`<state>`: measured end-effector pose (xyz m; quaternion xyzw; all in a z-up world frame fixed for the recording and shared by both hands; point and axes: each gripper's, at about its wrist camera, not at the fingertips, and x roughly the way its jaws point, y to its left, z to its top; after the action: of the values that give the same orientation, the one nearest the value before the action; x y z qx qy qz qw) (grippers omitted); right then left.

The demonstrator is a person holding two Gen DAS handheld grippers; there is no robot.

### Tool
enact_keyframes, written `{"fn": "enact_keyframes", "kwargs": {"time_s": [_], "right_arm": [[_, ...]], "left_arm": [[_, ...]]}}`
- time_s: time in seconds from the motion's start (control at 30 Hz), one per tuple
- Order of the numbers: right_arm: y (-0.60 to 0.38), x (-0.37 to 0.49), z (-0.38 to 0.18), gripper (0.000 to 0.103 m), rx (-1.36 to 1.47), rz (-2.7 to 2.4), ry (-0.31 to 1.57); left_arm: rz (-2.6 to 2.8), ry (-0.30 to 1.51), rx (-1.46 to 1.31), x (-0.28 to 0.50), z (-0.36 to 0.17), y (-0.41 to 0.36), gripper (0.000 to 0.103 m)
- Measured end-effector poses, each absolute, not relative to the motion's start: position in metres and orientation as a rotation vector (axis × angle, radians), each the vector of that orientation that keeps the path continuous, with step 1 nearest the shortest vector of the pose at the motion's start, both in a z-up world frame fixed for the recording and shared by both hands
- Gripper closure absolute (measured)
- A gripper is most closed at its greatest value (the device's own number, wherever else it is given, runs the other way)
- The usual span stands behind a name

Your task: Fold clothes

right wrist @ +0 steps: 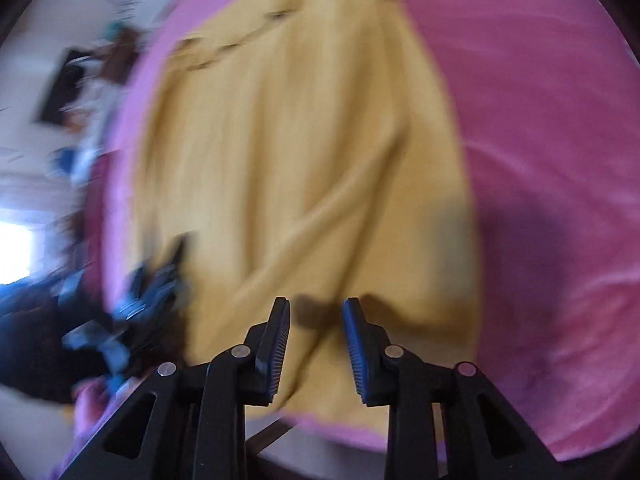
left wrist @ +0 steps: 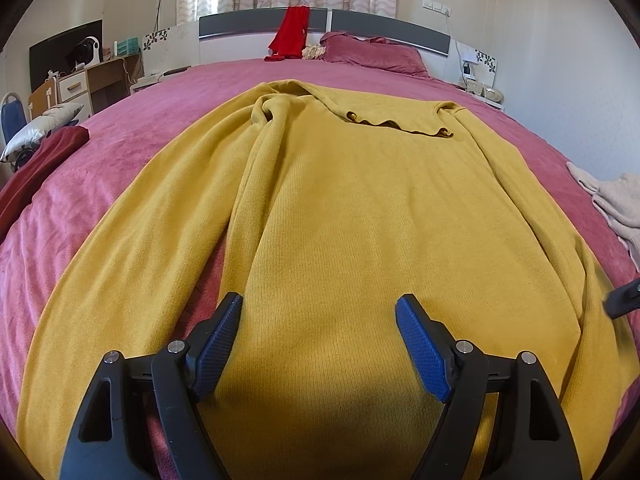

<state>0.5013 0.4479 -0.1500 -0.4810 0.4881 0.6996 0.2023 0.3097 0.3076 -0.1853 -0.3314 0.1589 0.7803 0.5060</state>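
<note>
Left gripper (left wrist: 319,312) is held wide open just above the near hem of the sweater (left wrist: 360,220), with nothing between its jaws. The sweater is spread on the bed (left wrist: 120,152), its long axis running away from the gripper toward the headboard. Right gripper (right wrist: 316,316) is seen partly open and empty over the sweater's right side, probably nearer to that edge.

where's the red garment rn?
Left wrist view, top centre: the red garment hangs over the headboard, just left of the maroon pillow, far beyond the yellow sweater.
</note>
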Motion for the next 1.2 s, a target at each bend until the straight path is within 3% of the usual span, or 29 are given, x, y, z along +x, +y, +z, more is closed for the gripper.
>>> {"fn": "enact_keyframes", "kwargs": {"time_s": [0.1,0.13,0.17,0.33,0.7,0.87,1.0,1.2], "right_arm": [[0.446,0.495,-0.163,0.077,-1.249,1.993,1.548],[0.447,0.495,-0.163,0.09,-1.221,2.024,1.563],[0.449,0.495,-0.163,0.096,-1.195,2.054,1.571],[0.469,0.52,-0.142,0.097,-1.097,2.101,1.571],[0.653,0.66,-0.048,0.097,-0.973,1.856,0.969],[0.734,0.681,-0.055,0.097,-0.936,1.714,0.855],[0.769,0.671,-0.078,0.081,-0.973,1.642,0.795],[0.778,0.662,-0.067,0.081,-0.94,1.48,0.537]], "left_arm": [[1.881,0.389,-0.802,0.31,-0.185,0.308,0.024],[1.881,0.399,-0.804,0.31,-0.184,0.309,0.024],[1.881,0.409,-0.805,0.311,-0.183,0.31,0.024],[1.86,0.454,-0.841,0.308,-0.178,0.316,0.023],[1.913,0.422,-0.841,0.268,-0.132,0.296,0.023],[2.027,0.485,-0.898,0.215,-0.123,0.272,0.023],[2.086,0.562,-0.985,0.177,-0.133,0.252,0.023],[2.043,0.596,-1.112,0.145,-0.16,0.229,0.023]]}}
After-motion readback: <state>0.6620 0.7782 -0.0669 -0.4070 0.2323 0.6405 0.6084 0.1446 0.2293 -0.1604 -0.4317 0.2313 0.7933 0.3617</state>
